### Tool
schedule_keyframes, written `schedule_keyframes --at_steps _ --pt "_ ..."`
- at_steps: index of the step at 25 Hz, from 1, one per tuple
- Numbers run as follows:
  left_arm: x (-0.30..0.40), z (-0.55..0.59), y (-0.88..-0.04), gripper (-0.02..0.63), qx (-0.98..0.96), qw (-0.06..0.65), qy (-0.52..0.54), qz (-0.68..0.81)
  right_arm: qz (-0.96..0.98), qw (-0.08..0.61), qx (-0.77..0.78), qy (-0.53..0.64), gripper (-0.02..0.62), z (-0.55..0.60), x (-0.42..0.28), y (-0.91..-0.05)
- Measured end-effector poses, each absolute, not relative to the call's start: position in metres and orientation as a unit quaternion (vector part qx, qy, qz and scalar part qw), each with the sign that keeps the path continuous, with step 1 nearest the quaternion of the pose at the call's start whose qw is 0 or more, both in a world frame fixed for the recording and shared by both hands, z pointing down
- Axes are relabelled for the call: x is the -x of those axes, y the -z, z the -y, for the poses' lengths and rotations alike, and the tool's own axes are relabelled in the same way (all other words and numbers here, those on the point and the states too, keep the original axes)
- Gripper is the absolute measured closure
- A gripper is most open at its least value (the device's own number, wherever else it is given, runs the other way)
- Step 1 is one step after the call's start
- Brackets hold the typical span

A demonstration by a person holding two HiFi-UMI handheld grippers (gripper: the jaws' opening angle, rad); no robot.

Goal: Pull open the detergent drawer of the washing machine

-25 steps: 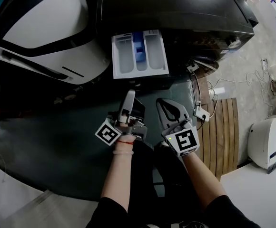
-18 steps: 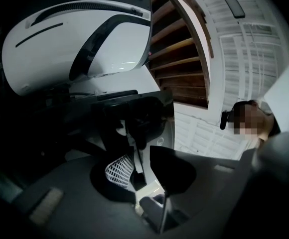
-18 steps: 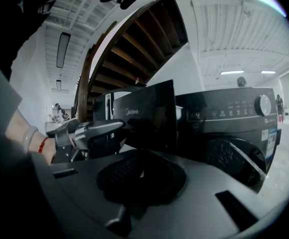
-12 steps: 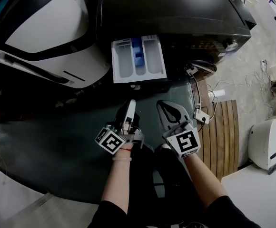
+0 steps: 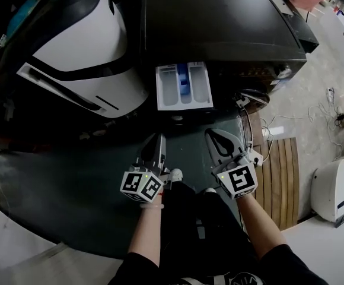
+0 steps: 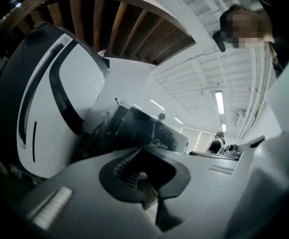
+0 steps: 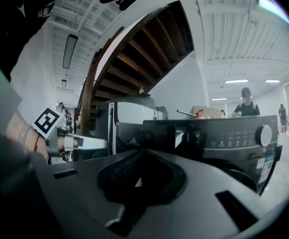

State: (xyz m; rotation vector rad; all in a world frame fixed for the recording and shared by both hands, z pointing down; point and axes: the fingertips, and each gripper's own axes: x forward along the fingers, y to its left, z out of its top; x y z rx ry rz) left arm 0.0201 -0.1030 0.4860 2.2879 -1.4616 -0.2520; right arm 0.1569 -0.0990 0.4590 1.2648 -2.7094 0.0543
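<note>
The dark washing machine [image 5: 219, 22] filled the top of my head view, with a white, black-banded machine [image 5: 83, 46] close on its left. Below both lay a dark floor mat [image 5: 71, 177], and a slatted wooden board [image 5: 279, 165] lay off to the right.

The detergent drawer [image 5: 184, 86] stood out from the washer's front. Its pale compartments and blue middle insert lay bare to the camera, so I judged the pull itself done. Whether it had reached its stop I could not tell from that steep angle.

My left gripper [image 5: 158, 140] hung below the drawer, well apart from it, its jaws clenched on nothing. My right gripper [image 5: 216, 136] sat beside it, likewise closed and empty.

The next move, as I read it, called only for keeping both tools off the drawer's front edge. There was free room over the mat toward me. The tight side was the right, where loose cables [image 5: 243, 108] and a small white plug block [image 5: 252, 154] lay near my right gripper.
</note>
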Motion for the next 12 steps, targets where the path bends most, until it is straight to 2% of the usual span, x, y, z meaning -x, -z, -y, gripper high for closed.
schedule_keyframes --at_steps 12 --pt "-0.002 0.110 -0.393 0.597 -0.829 0.108 0.036 0.547 0.912 0.046 -0.406 0.015 0.584 0.104 -0.144 -0.370"
